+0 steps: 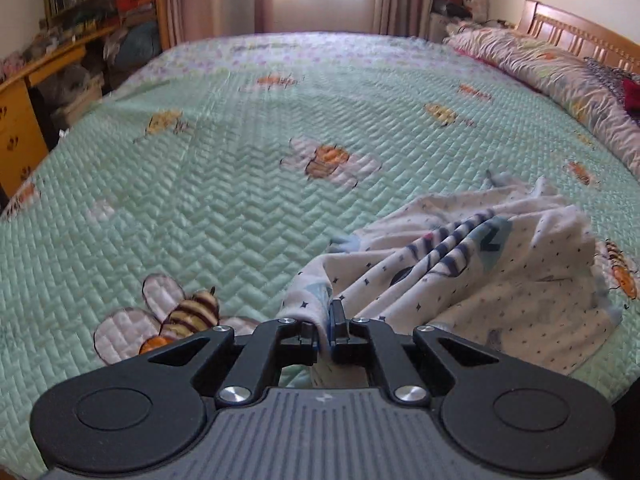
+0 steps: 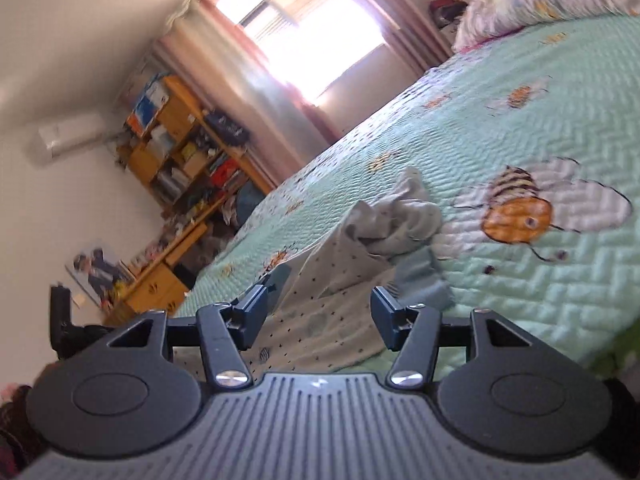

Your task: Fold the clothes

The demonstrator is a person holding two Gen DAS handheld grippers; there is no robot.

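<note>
White patterned garment (image 1: 460,276) lies crumpled on green quilted bed (image 1: 224,184), no fold made yet; left tongs (image 1: 325,326) clamped on its edge, right tongs (image 2: 318,314) apart over cloth, gripping nothing; whole folding job remains

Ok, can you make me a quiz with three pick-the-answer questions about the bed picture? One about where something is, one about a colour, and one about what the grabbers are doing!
1. Where does the white patterned garment lie?
A. On the quilt
B. On the wooden desk
C. On the pillow

2. What colour is most of the quilt?
A. Red
B. Pale green
C. Black

3. What is the left gripper doing?
A. Standing wide open
B. Shut on the garment's edge
C. Holding a book

Answers:
1. A: it spreads across the bee-print quilt.
2. B: mint green shows between the bees.
3. B: its jaws pinch a fold of cloth, while the right gripper stands open over the garment.
</note>
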